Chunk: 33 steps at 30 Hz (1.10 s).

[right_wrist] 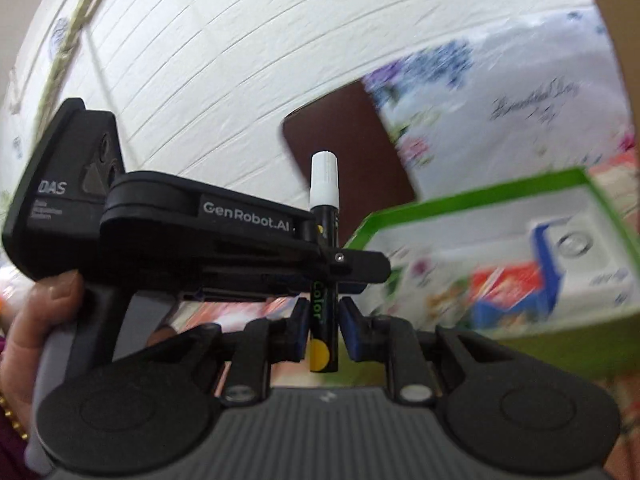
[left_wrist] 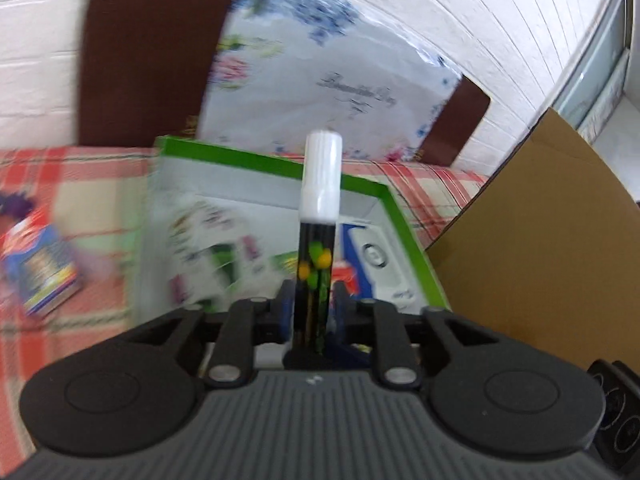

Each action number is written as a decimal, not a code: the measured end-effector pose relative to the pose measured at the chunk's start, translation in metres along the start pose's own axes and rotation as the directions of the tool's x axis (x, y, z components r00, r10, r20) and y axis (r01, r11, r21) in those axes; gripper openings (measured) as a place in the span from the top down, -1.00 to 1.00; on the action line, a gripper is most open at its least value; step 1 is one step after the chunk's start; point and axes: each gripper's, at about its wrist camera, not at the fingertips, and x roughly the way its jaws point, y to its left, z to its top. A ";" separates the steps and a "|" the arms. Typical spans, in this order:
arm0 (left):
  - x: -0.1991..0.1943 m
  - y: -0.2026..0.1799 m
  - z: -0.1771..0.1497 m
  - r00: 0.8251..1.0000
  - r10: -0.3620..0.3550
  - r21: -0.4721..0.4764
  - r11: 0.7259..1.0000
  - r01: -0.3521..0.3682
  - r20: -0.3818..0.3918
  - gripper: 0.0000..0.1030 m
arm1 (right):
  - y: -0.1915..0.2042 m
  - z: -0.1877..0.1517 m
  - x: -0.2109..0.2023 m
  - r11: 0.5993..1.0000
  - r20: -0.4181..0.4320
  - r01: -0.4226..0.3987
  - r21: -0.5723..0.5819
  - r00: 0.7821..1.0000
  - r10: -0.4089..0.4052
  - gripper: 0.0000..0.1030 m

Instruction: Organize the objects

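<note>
A marker with a white cap and a black body (left_wrist: pixel 322 176) stands upright between both grippers. In the left wrist view the blue pads (left_wrist: pixel 342 300) of my left gripper (left_wrist: pixel 315 298) lie against both of its sides. In the right wrist view the left gripper (right_wrist: pixel 352 266) reaches in from the left and crosses the marker (right_wrist: pixel 325 184) at mid-body. Below it, my right gripper (right_wrist: pixel 323 324) is shut on the marker's lower end, near a yellow dot. Behind the marker lies an open green-rimmed box (left_wrist: pixel 260 162) with several packs inside.
A red checked cloth (left_wrist: pixel 80 176) covers the table. A blue pack (left_wrist: pixel 40 272) lies at the left and a brown cardboard flap (left_wrist: pixel 540 240) stands at the right. A dark chair back (left_wrist: pixel 152 60) with a floral bag (left_wrist: pixel 320 80) is behind. A hand (right_wrist: pixel 24 320) holds the left gripper.
</note>
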 end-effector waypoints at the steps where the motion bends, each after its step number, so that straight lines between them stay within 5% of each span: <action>1: 0.009 -0.005 0.003 1.000 0.017 0.009 1.000 -0.017 -0.005 -0.07 | -0.008 0.002 0.005 0.998 0.024 0.060 -0.018 0.998 -0.059 0.64; 4: 0.022 -0.009 0.000 0.991 0.130 0.066 0.989 -0.132 0.043 -0.14 | -0.026 0.000 0.025 0.977 -0.009 0.210 -0.030 0.978 -0.210 0.38; 11: -0.020 0.030 -0.037 0.980 0.188 0.044 0.981 -0.191 0.069 -0.13 | -0.019 -0.025 0.008 0.979 0.028 0.199 -0.033 0.980 -0.198 0.37; 14: -0.057 0.048 -0.056 0.977 0.152 0.069 0.984 -0.163 0.147 -0.07 | -0.002 -0.029 -0.007 0.983 0.038 0.160 -0.087 0.987 -0.158 0.37; 20: -0.110 0.109 -0.097 0.919 0.349 -0.010 0.935 -0.354 0.185 -0.09 | 0.063 -0.049 -0.003 0.959 -0.036 0.003 -0.282 0.999 -0.013 0.37; 25: -0.141 0.182 -0.124 0.836 0.528 -0.186 0.845 -0.501 0.148 -0.09 | 0.110 -0.068 0.027 0.928 -0.191 -0.136 -0.347 0.979 0.072 0.37; 28: -0.151 0.213 -0.140 0.782 0.601 -0.228 0.795 -0.562 0.168 -0.08 | 0.136 -0.073 0.055 0.888 -0.229 -0.140 -0.438 0.973 0.040 0.25; 30: -0.153 0.218 -0.154 0.769 0.590 -0.195 0.807 -0.557 0.246 -0.15 | 0.153 -0.071 0.081 0.853 -0.204 -0.089 -0.514 0.979 -0.021 -0.01; 33: -0.149 0.214 -0.154 0.766 0.581 -0.167 0.814 -0.557 0.275 -0.34 | 0.175 -0.063 0.132 0.772 -0.158 0.027 -0.635 0.974 -0.164 -0.01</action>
